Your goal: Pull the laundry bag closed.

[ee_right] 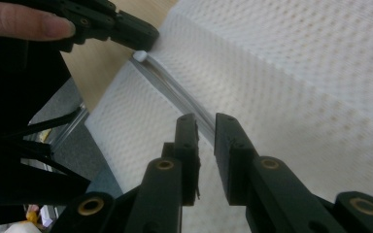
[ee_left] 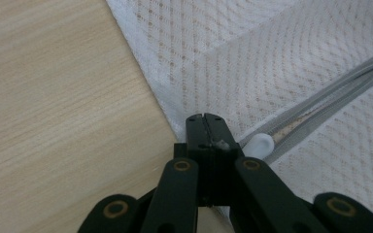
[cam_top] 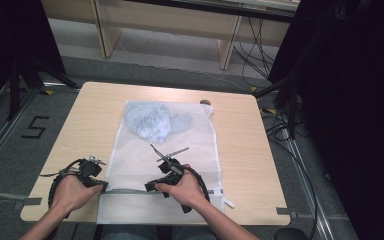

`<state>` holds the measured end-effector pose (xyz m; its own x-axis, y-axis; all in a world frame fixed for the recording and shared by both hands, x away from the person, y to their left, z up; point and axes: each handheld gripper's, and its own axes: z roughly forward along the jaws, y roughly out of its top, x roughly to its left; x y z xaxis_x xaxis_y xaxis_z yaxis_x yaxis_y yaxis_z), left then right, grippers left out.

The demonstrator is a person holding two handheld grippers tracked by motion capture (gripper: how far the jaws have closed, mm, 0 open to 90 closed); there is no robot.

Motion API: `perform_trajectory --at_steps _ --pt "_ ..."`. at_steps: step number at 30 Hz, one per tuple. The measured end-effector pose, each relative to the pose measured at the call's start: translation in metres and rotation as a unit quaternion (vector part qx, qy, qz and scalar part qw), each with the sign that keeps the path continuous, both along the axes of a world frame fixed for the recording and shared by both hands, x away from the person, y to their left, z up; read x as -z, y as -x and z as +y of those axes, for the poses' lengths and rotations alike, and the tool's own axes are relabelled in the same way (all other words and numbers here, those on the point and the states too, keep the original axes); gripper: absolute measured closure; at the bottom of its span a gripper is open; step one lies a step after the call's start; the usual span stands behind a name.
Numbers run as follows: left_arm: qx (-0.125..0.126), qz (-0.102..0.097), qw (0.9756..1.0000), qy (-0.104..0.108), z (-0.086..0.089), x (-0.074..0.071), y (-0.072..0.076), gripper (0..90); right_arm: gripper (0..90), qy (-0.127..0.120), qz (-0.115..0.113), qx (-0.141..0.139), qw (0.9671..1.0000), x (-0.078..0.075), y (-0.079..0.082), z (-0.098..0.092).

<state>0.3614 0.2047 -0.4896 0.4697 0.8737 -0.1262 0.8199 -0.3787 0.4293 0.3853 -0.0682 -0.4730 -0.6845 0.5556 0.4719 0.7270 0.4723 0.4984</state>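
White mesh lay flat across the wooden counter: a laundry bag with a grey zipper running along its near end, parallel to the counter's front edge. Nearest me, the left gripper sat at the bag's near-left corner, its jaws pressed together on the fabric edge right beside the zipper's white end stop, pinning that corner. The right gripper hovered over the zipper toward the middle of the bag, jaws a narrow gap apart with the grey strip passing between and under them; I saw no pads pressing on it. From those jaws the zipper's long axis ran straight away toward the left gripper in one direction and toward the bag's right edge in the other, so the right hand was the one placed to work along it. Farther off, a bluish crumpled garment showed through the mesh at the bag's far end.
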Motion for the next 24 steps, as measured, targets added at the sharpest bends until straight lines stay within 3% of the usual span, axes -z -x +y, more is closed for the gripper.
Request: perform_trajectory --at_steps 4,6,14,18,24 --pt "0.006 0.0 1.0 0.005 0.002 0.001 -0.002 89.9 83.6 -0.003 0.009 0.0 1.0 0.002 0.001 0.018" --pt "-0.004 0.002 1.0 0.008 0.002 0.001 -0.001 89.9 84.0 -0.008 0.006 -0.005 0.9999 0.004 0.001 0.026" --pt "-0.005 0.007 0.9999 0.011 0.003 0.001 -0.002 89.9 81.7 -0.022 0.021 -0.003 0.9995 0.01 -0.004 0.055" --pt "-0.006 0.008 0.9999 0.01 0.003 0.001 -0.002 89.9 80.6 -0.022 0.032 0.005 0.9992 0.012 -0.004 0.068" --pt "-0.005 0.008 0.9999 0.012 0.004 0.001 -0.002 89.9 79.4 -0.026 0.031 -0.001 0.9992 0.016 -0.004 0.08"
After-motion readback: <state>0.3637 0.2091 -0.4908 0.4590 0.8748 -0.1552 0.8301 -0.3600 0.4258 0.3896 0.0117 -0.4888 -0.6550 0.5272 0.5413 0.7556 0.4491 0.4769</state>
